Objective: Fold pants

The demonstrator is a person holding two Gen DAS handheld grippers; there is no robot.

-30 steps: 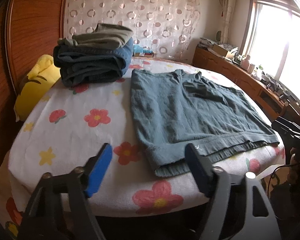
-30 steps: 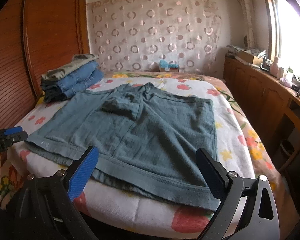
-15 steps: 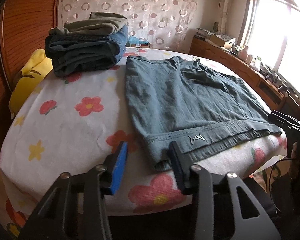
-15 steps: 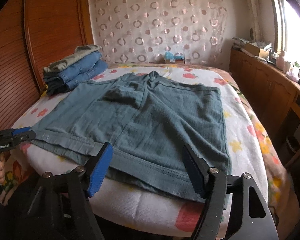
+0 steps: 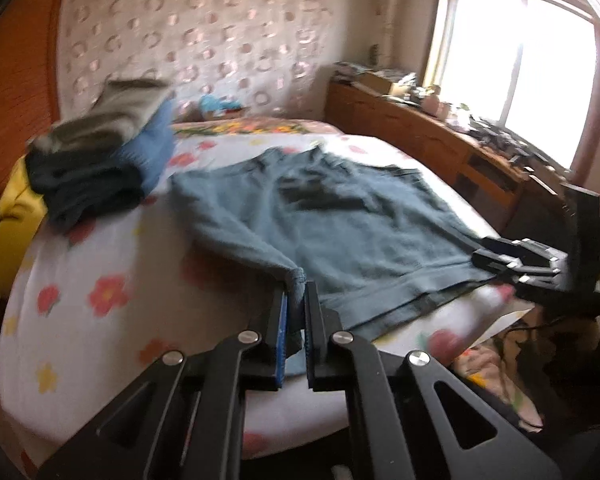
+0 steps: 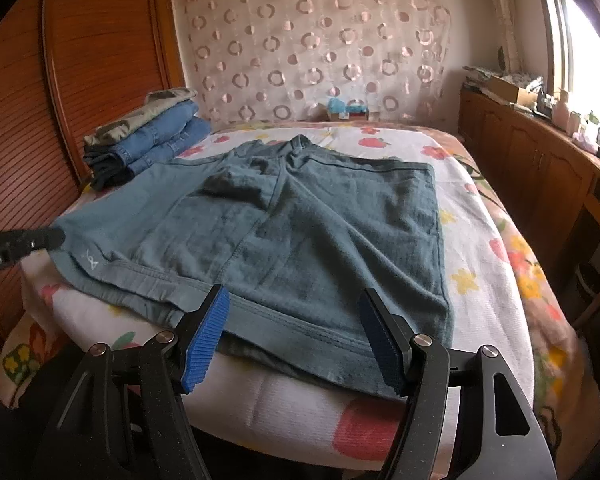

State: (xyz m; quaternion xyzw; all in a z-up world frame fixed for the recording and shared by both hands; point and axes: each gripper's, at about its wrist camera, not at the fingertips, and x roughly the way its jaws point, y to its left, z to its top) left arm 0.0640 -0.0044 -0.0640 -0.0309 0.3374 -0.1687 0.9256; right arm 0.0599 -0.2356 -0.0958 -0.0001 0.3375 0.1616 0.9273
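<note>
The teal cotton shorts (image 6: 292, 240) are spread on the flower-print bed (image 6: 480, 280) — one corner is pinched by the left hand-held gripper (image 5: 296, 320); the right hand-held gripper (image 6: 296, 340) is held open — beside folded jeans (image 6: 156, 140).

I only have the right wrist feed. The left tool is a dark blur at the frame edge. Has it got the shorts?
Observer: Yes. The left gripper has its jaws shut on the near corner of the shorts, with fabric bunched between them.
Operator: Is that corner off the bed?
Observer: It looks raised; the cloth slopes up from the bed into the jaws.
Operator: Where is my right tool from there?
Observer: The right gripper shows at the opposite near corner in the left wrist view; your own feed shows its jaws open over the hem.
</note>
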